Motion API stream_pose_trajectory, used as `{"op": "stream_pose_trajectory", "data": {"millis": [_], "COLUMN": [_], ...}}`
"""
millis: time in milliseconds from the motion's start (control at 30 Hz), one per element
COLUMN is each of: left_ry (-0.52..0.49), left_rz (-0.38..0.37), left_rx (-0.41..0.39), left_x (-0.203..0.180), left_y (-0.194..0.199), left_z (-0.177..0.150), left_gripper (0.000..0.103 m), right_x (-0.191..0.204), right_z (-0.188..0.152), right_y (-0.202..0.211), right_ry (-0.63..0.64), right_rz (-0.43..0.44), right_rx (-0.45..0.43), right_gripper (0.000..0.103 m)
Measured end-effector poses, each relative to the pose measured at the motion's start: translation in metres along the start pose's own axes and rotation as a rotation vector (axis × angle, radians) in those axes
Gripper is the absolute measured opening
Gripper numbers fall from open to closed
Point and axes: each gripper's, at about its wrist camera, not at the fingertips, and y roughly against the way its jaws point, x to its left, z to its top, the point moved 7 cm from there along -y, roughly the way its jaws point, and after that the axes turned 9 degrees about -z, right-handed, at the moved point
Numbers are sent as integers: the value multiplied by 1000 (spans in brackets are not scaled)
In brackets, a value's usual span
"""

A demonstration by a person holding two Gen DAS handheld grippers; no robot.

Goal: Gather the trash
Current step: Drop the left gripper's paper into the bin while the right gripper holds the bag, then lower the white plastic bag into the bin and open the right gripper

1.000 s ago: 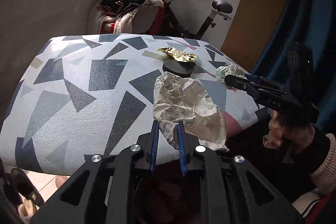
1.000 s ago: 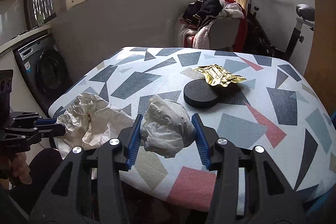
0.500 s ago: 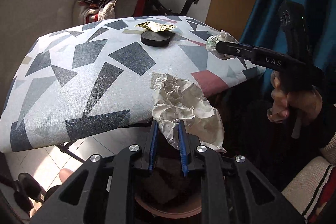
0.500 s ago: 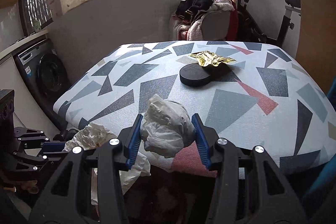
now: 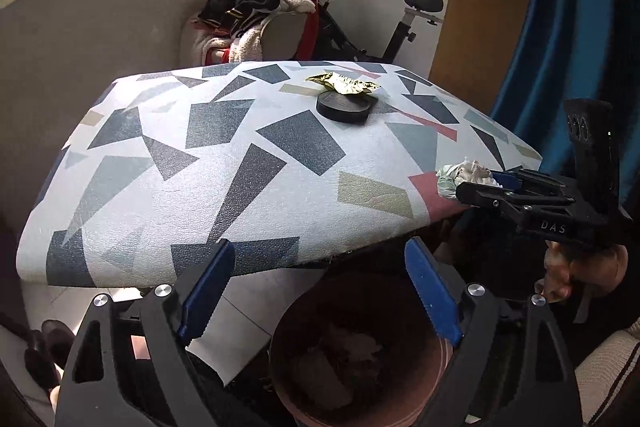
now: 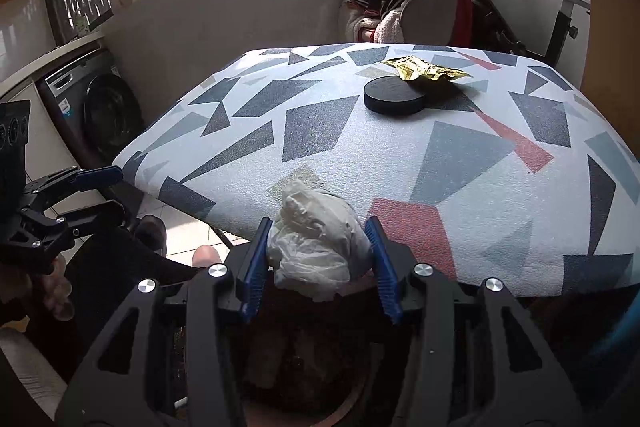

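A patterned table (image 5: 240,147) fills the room ahead, an exercise bike (image 5: 360,27) behind it. Below its near edge stands a brown bin (image 5: 440,351) with crumpled paper (image 5: 348,351) inside. Above it the left gripper (image 5: 316,291) is opening, empty; the right gripper (image 6: 318,259) clamps a white wad (image 6: 316,247). A black disc (image 5: 346,105) and gold wrapper (image 5: 344,83) remain far across.

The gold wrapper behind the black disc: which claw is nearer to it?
Neither clearly. The gold wrapper lies far across the table; the right claw, clamping a white wad, and the opening, empty left claw both hang off the near edge.
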Motion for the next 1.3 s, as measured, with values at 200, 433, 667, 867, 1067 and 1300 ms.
{"op": "stream_pose_trajectory", "data": {"millis": [200, 433, 667, 867, 1067, 1300], "left_ry": [36, 96, 110, 115, 142, 144], "left_rz": [41, 81, 87, 90, 100, 110], "left_rx": [-39, -17, -5, -2, -2, 3], "left_x": [16, 29, 32, 33, 38, 40], "left_y": [7, 3, -1, -1, -2, -1], "left_z": [-4, -13, -16, -16, -17, -18], "left_gripper": [90, 90, 90, 90, 90, 90], "right_x": [16, 30, 40, 40, 30, 23], "right_z": [-12, -24, -32, -32, -29, -29], "right_y": [-7, -22, -29, -30, -31, -33], "right_ry": [52, 117, 176, 181, 153, 129], "right_rz": [13, 1, -10, -39, -115, -126], "right_rx": [34, 88, 116, 114, 96, 106], "right_gripper": [49, 49, 49, 57, 95, 97]}}
